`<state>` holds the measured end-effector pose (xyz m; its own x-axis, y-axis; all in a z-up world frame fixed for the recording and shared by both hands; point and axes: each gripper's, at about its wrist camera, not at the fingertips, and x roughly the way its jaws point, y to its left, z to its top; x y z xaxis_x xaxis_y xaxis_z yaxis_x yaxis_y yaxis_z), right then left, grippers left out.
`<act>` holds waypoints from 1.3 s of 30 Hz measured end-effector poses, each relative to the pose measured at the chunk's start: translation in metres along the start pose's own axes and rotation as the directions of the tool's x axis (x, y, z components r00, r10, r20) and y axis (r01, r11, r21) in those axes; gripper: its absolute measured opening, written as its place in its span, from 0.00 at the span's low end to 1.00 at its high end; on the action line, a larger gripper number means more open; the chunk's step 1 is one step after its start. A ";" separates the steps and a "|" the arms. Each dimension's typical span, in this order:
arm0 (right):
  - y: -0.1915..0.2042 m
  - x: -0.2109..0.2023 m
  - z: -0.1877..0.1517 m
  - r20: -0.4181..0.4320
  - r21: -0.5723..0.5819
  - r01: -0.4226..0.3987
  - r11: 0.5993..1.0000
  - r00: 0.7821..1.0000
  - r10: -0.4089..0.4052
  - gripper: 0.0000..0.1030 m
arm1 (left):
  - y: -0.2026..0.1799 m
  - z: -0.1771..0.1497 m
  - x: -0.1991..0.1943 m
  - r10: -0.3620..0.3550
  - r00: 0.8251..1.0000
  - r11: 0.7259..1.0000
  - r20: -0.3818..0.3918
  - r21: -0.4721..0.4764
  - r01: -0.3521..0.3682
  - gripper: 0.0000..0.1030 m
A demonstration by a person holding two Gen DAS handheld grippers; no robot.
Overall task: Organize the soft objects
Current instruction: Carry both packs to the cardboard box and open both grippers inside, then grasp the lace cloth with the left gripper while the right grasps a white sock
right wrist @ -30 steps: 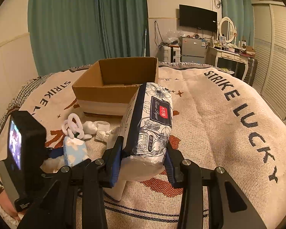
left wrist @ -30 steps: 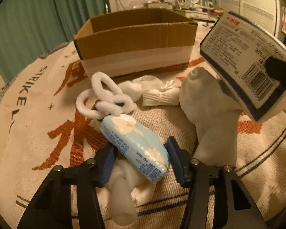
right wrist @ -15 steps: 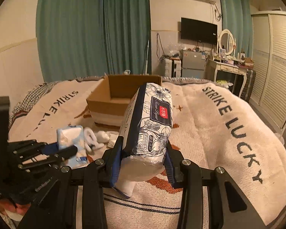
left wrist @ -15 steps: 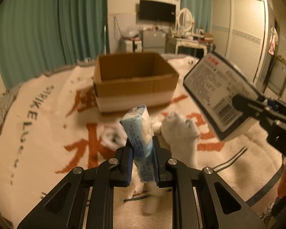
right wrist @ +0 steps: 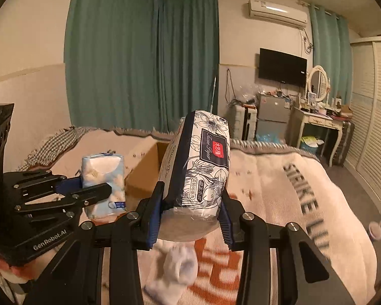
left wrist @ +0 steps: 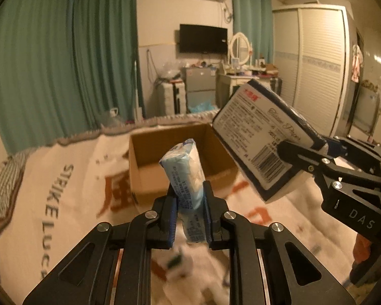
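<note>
1. Cardboard made up the single open box point(left wrist: 170, 152), which sat on the printed blanket point(left wrist: 63, 190) beyond both grippers; its inside looked bare as far as the frames showed.
2. Two tissue packs were in the air, one per gripper.
3. One small pale-blue tissue pack point(left wrist: 186, 180) stood nearly upright in the left gripper point(left wrist: 189, 216), whose jaws were pinched tight on its lower half; the pack's top was in line with the box opening.
4. One larger floral tissue pack point(right wrist: 198, 167), white with dark-blue edging and a red label, was clamped at its lower end by the right gripper point(right wrist: 190, 213), the jaws pressing on both sides; it leaned slightly to the right.
5. One white sock point(right wrist: 175, 269) lay blurred on the blanket below the right gripper, apart from both packs.
6. Two sets of teal curtains point(right wrist: 139, 58) hung behind the bed, with one wall-mounted television point(right wrist: 282, 67) between them.
</note>
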<state>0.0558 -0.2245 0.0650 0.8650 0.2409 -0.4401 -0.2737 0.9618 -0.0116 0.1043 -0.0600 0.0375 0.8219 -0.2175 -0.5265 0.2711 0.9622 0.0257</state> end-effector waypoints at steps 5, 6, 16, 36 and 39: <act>-0.018 0.053 0.024 -0.013 0.002 0.007 1.000 1.000 -0.007 0.38 | 0.005 0.026 0.054 0.047 0.999 0.999 -0.028 0.006 -0.046 0.16; -0.023 0.070 0.027 -0.023 0.005 0.003 1.000 1.000 -0.003 0.38 | 0.007 0.029 0.067 0.053 0.998 0.999 -0.036 0.005 -0.053 0.16; -0.035 0.183 0.011 -0.108 0.005 -0.019 1.000 0.994 0.020 0.38 | 0.017 0.020 0.156 0.105 0.986 0.994 -0.130 0.025 -0.103 0.22; -0.023 0.003 0.037 -0.013 -0.058 0.052 0.997 0.998 -0.053 0.63 | -0.001 0.048 -0.026 0.217 0.966 0.976 0.142 0.003 -0.220 0.87; -0.010 -0.044 0.041 0.019 -0.068 0.055 0.996 0.998 -0.053 0.82 | -0.004 0.042 -0.070 0.225 0.955 0.974 0.193 -0.013 -0.227 0.89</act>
<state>0.0376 -0.2398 0.1210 0.8864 0.1915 -0.4214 -0.2540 0.9624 -0.0968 0.0663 -0.0556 0.1097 0.9428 -0.0225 -0.3327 0.0709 0.9884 0.1340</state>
